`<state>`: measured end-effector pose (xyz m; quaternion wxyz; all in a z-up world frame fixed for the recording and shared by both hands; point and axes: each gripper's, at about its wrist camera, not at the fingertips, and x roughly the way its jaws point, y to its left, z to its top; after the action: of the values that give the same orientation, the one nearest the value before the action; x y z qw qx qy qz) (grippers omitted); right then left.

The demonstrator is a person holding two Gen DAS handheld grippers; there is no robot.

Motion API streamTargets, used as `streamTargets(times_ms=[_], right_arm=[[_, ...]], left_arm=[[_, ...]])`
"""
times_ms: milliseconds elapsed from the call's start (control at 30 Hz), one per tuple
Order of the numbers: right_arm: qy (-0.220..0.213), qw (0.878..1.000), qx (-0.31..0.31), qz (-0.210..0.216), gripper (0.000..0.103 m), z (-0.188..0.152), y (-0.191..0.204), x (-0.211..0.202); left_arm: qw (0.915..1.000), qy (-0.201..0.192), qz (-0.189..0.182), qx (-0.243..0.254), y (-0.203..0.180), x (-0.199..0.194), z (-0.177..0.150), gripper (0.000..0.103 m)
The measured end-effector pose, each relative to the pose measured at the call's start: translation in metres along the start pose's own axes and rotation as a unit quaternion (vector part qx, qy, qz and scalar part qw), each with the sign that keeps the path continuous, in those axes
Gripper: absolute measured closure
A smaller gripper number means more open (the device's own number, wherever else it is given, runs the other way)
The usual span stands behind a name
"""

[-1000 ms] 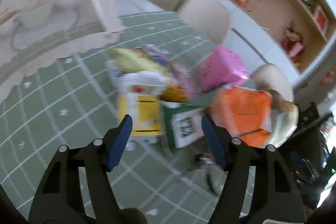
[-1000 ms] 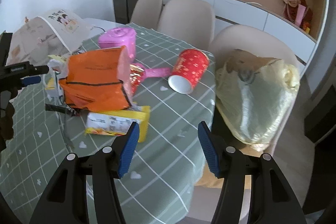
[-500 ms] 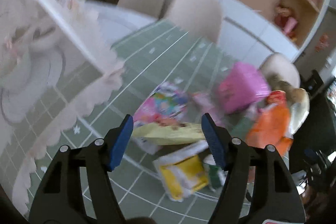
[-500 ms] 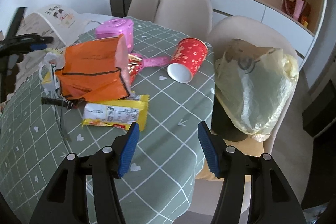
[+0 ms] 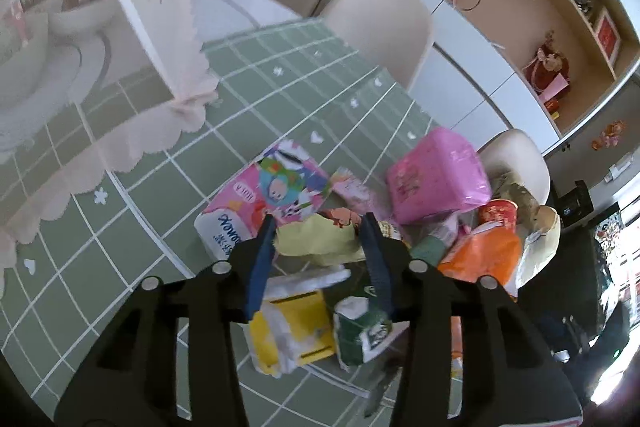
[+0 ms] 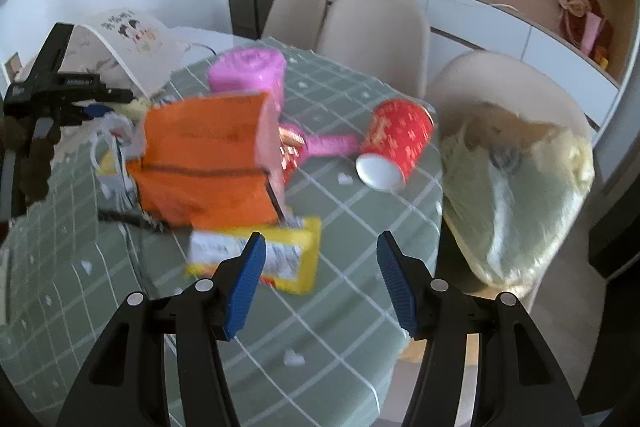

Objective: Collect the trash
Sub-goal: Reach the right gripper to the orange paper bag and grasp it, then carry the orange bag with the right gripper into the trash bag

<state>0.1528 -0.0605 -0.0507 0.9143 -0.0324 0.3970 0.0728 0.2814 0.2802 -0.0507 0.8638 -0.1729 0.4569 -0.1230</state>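
Left gripper point(image 5: 320, 227) closing around a pale yellow wrapper point(image 5: 316, 241) atop the trash heap near the table's point(image 5: 132, 227) edge — pads not yet pressing. Best pinched squarely, lifted clear of neighbours. Right gripper point(image 6: 320, 259) wide open, empty — above the yellow packet point(image 6: 256, 255).

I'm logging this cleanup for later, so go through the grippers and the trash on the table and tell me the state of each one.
left gripper: jaws closing, pale yellow wrapper between them
right gripper: jaws open, empty
red paper cup: tipped on its side
orange bag: crumpled on the pile
yellow trash bag: bulging, on the chair
yellow snack packet: lying flat
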Motion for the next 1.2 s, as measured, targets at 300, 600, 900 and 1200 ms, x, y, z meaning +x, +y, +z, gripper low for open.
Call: streamTargets(times_ms=[300,600,900,1200], right_arm=[[-0.012,0.996,0.009,0.083,0.048,0.060,0.015,0.028],[0.093,0.986,0.036,0.136,0.079,0.063,0.024,0.099],[0.004,0.993,-0.001,0.122,0.090,0.087,0.025,0.030],[-0.064,0.993,0.000,0.098,0.090,0.117,-0.035,-0.014]], left_arm=[[0.9980,-0.060,-0.007,0.020,-0.024,-0.050,-0.012,0.065],[0.9957,-0.091,0.010,0.019,-0.021,-0.071,-0.028,0.065],[0.9909,-0.134,0.011,0.009,-0.040,-0.106,-0.032,0.065],[0.9861,-0.161,0.010,0.040,-0.102,-0.119,-0.030,0.064]])
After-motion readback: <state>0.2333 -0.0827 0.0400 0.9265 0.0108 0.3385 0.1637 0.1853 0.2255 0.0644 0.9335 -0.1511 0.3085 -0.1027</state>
